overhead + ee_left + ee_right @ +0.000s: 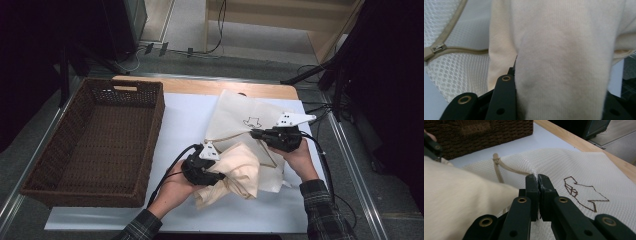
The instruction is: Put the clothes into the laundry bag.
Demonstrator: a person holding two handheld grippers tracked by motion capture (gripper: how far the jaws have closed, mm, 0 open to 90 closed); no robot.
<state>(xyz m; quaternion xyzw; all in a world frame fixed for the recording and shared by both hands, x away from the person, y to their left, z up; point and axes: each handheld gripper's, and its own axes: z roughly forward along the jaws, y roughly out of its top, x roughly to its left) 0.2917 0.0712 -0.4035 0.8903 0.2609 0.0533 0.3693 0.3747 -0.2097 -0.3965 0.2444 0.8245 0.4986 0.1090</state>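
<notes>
Left tongs clamped on cloth, beside bag mouth. Right tongs pinched shut on mesh edge. Risk: cloth snagging zipper, missing opening, slipping.

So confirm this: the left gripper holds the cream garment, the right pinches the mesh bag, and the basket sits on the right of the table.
Wrong on the basket: the high view shows it on the table's left. The rest stands.
</notes>
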